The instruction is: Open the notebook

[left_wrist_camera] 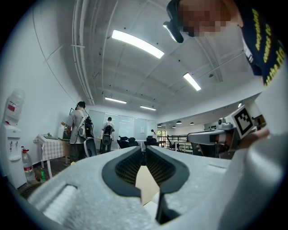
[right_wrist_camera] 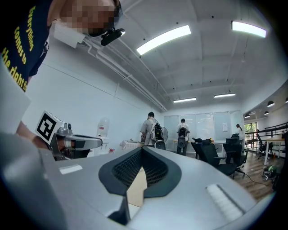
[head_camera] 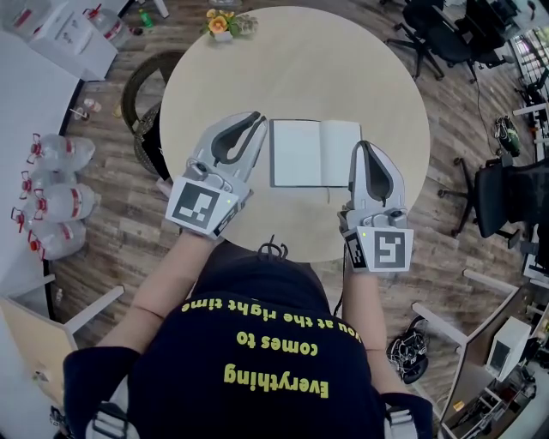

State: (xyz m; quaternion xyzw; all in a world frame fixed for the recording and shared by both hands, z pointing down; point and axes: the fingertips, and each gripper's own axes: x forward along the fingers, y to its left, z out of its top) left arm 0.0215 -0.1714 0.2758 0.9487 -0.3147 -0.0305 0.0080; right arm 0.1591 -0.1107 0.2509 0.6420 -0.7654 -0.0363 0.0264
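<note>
Notebook (head_camera: 313,153): flat in the middle of the table (head_camera: 292,60), and it already lies open, with blank white pages (head_camera: 296,154) facing up.
Fold: it runs away from the person, and the left side looks wider than the right.
Left gripper (head_camera: 257,120): just beside the notebook's left edge, jaws clenched tip to tip. Nothing is between them; only tabletop shows through the gap.
Right gripper (head_camera: 360,147): at the notebook's right edge, with the tip over the page margin or touching it, I can't tell which. Its jaws are pressed together and empty.
Flowers (head_camera: 225,23): at the far rim, well out of the way.
Progress: by the look of it, the opening is done.
Weight: I'd call it light and thin, easy to shove across that smooth top.
Stiffness: the cover is probably firmer. The pages are soft paper that will flop, crease or tear if pinched hard.
Where to take hold: the free outer edge, away from the fold, with one jaw slipped under it.
Watch for: the notebook sliding, so pin the opposite side with the other gripper.
</note>
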